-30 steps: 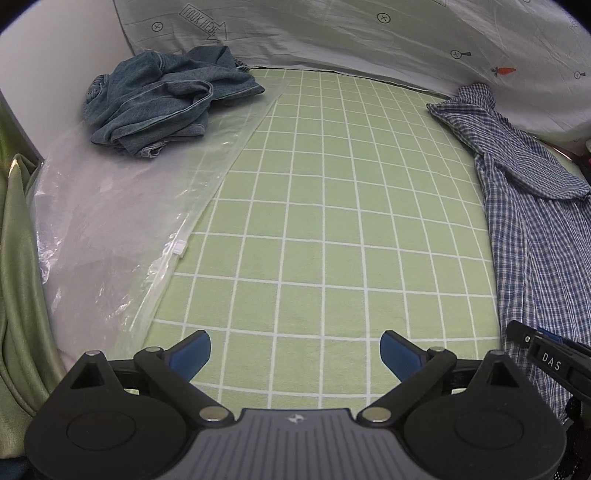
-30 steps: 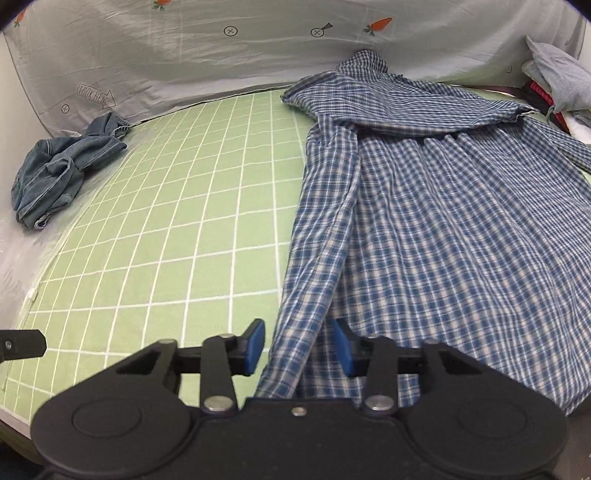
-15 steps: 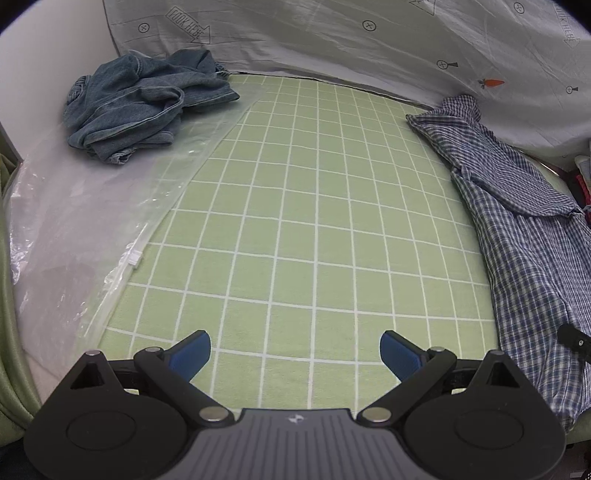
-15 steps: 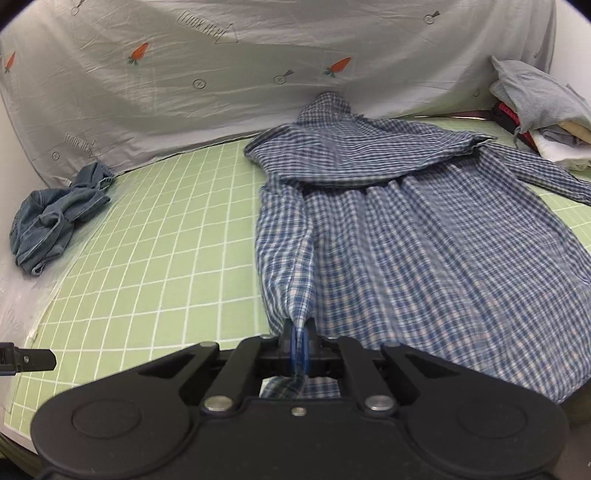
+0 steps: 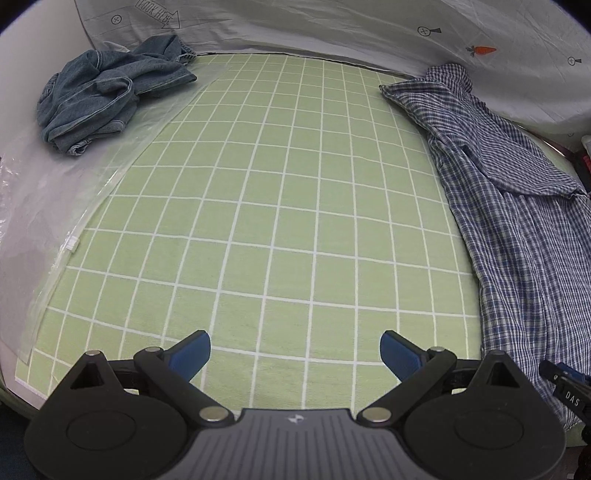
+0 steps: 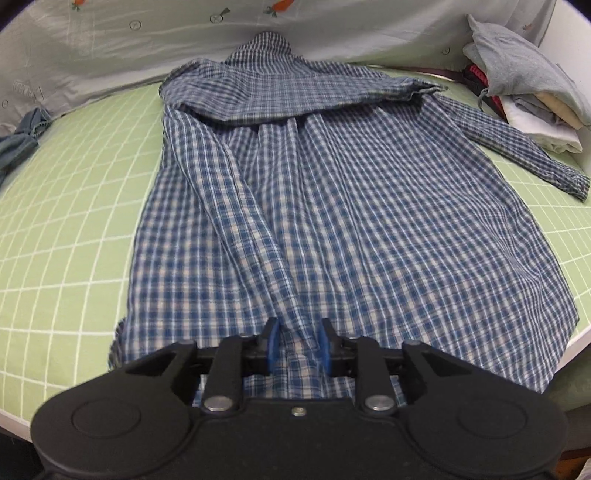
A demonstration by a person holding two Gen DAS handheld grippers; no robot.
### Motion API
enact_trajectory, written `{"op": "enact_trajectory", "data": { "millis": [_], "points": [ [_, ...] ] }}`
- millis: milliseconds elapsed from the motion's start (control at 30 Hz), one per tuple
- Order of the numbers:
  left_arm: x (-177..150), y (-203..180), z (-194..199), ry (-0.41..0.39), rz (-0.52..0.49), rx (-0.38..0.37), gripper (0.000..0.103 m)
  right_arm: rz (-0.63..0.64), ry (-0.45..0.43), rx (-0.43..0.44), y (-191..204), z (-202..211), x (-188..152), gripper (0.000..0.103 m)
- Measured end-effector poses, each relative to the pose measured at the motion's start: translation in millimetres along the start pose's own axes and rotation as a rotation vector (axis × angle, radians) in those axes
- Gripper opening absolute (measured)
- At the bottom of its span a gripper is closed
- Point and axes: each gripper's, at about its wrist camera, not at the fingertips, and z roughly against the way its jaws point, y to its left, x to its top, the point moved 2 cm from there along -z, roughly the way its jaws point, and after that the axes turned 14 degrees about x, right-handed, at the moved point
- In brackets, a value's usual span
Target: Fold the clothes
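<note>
Left wrist view: the left gripper (image 5: pixel 295 350) is carried over bare green grid mat (image 5: pixel 258 221), jaws spread wide, nothing between them. The plaid shirt (image 5: pixel 517 229) is seen at the right edge of the mat, well apart from this gripper; a crumpled denim garment (image 5: pixel 103 99) sits far left on a clear plastic sheet (image 5: pixel 55 206), w/ a printed grey cloth (image 5: pixel 332 26) behind. Judgement: this gripper is best brought over to the shirt's near-left hem before anything is lifted, so the fold gets made w/ two corners level. Right wrist view: the right gripper (image 6: pixel 297 347) is poised at the shirt's (image 6: pixel 369 206) near hem, where the folded-in sleeve (image 6: pixel 251 229) ends. Its jaws have just been opening; a narrow gap is shown, sleeve fabric lying between the pads, apparently not pinched. Judgement: the sleeve should be left flat and straight along the body, no drag on release. Fabric looks thin, soft, woven check, w/ pleats and wrinkles below the yoke; likely to slide and bunch. The other sleeve (image 6: pixel 517 147) is stretched out right, toward a stack of folded clothes (image 6: pixel 524 85).
</note>
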Motion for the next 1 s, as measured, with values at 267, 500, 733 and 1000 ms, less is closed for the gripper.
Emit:
{"op": "enact_trajectory", "data": {
  "millis": [267,500,733,1000],
  "points": [
    [19.2,-53.0,0.9,0.005,0.047,-0.001,0.098,-0.040,-0.084,0.152,-37.9,27.0,32.5,0.065],
    [52.8,-102.2,-14.5,0.014,0.097,0.026,0.098,-0.119,-0.165,0.130,-106.7,27.9,88.0,0.069],
    [106.4,-148.2,-50.7,0.010,0.108,0.092,0.098,-0.167,-0.208,0.096,-175.0,2.9,147.9,0.072],
    [176.5,-199.9,-97.1,-0.018,0.034,0.122,0.098,-0.262,-0.271,0.079,-237.2,-54.5,241.2,0.074]
  ]
}}
